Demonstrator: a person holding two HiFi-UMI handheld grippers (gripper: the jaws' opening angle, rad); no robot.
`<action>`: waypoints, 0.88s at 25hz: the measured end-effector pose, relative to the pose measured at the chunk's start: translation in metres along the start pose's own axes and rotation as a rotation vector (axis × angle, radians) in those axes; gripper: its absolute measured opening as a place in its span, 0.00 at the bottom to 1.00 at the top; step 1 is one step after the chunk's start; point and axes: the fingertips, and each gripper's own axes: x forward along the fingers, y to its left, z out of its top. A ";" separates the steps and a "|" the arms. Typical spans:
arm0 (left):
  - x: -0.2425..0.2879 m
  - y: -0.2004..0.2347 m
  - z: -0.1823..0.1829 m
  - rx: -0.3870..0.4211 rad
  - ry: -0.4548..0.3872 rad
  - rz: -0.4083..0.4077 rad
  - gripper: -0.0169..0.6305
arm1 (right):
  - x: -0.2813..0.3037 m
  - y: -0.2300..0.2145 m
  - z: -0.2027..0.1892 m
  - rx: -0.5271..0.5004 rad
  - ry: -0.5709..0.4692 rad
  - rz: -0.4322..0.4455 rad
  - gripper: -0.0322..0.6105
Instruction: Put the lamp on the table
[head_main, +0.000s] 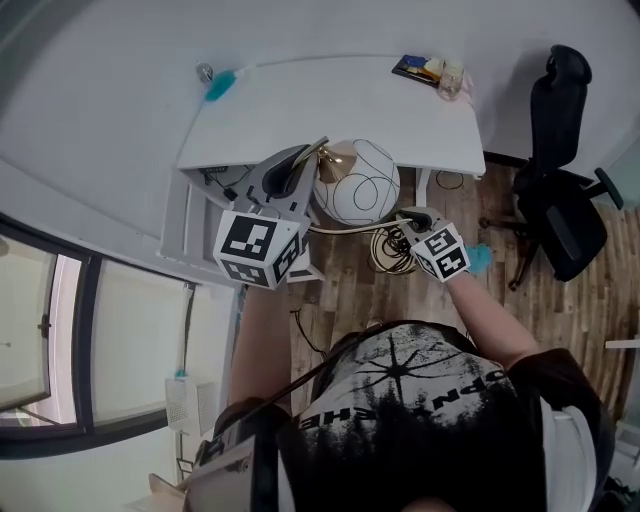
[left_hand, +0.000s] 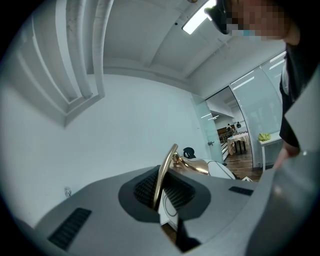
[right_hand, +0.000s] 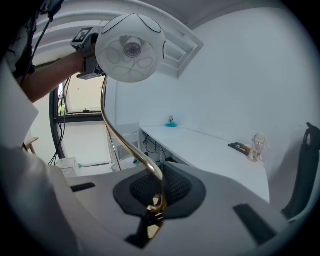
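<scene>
Person wears a black short-sleeve T-shirt (head_main: 400, 420) with a grey-white tree print and block lettering on the chest. A thin dark cable (head_main: 300, 385) runs off the chest toward a grey unit (head_main: 225, 475) at lower left; can't tell what it is. There's a white panel (head_main: 570, 440) at the right shoulder, strap or trim unclear.

The left gripper (head_main: 303, 158) has a matte grey moulded shell and a rear marker cube (head_main: 258, 250) with black-and-white squares. The right gripper (head_main: 405, 218) has the same shell and its own cube (head_main: 440, 250).

Fingers (right_hand: 180, 187) have black ribbed pads in a dark recess. Black ribbed slots (right_hand: 252, 222) sit either side of the shell.
</scene>
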 end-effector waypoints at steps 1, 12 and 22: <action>0.001 0.004 -0.002 0.001 0.000 -0.002 0.06 | 0.005 0.000 0.001 0.002 -0.001 -0.002 0.08; 0.004 0.047 -0.020 0.004 0.000 -0.023 0.06 | 0.050 0.005 0.011 0.011 0.004 -0.011 0.08; 0.025 0.075 -0.032 -0.013 0.021 0.004 0.06 | 0.082 -0.009 0.017 0.012 0.016 0.019 0.08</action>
